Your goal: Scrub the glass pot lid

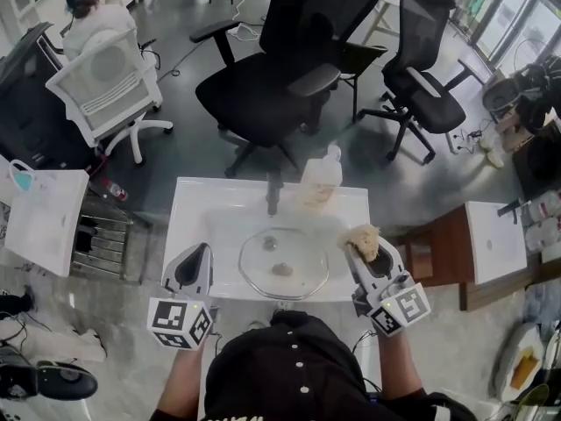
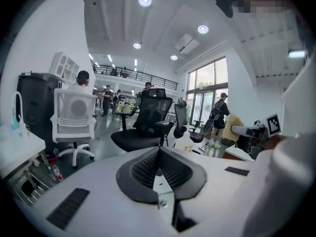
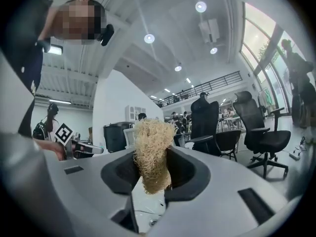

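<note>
scrubber gripped, lid waiting on the worktop

the glass pot lid (image 1: 283, 264) lies flat in the middle of the white worktop (image 1: 197, 202), its knob showing at the centre. both grippers hang above the near edge, one on each side of the lid, and neither touches it. the right gripper (image 1: 365, 246) has its fingers closed on a tan, fibrous scrubber (image 1: 363, 238) that stands out past the tips. the left gripper (image 1: 195, 263) has its fingers pressed together with nothing between them.

to scrub well, i'd send the left gripper down first to steady the lid at its rim or knob, since smooth glass on a smooth top will likely slide or spin under a push. then lower the scrubber so the fibre meets the glass, not the hard tips, and work in short circles from the knob out to the rim. a bottle (image 1: 322, 175) stands at the far edge, perhaps soap.

only the head view shows the lid and the worktop. both gripper views look out across the room at office chairs and catch no lid at all. the right gripper view alone shows how deep the scrubber sits between the fingers, and the left gripper view settles that its fingers are empty
</note>
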Demonstrator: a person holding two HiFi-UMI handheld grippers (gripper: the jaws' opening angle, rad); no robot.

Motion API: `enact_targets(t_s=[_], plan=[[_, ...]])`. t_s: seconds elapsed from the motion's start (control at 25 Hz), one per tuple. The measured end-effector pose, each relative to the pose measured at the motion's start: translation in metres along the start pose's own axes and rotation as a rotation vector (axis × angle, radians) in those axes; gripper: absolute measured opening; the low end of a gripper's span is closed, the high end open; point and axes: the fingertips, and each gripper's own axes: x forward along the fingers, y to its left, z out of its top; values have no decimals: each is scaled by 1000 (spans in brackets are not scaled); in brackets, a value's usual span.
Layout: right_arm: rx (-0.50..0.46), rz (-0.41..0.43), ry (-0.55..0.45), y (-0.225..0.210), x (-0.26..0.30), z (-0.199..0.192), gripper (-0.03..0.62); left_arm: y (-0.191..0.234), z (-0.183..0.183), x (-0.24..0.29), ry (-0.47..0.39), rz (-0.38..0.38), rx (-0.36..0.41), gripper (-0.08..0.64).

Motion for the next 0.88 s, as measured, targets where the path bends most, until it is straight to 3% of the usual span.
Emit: enact_targets(t_s=[0.36, 0.88], plan=[[75, -73, -140, -6, -40, 27, 147, -2, 25, -33, -111, 18, 105, 26], [-78, -197, -106, -10, -46, 20, 147, 3, 31, -39, -144, 72, 147, 26]])
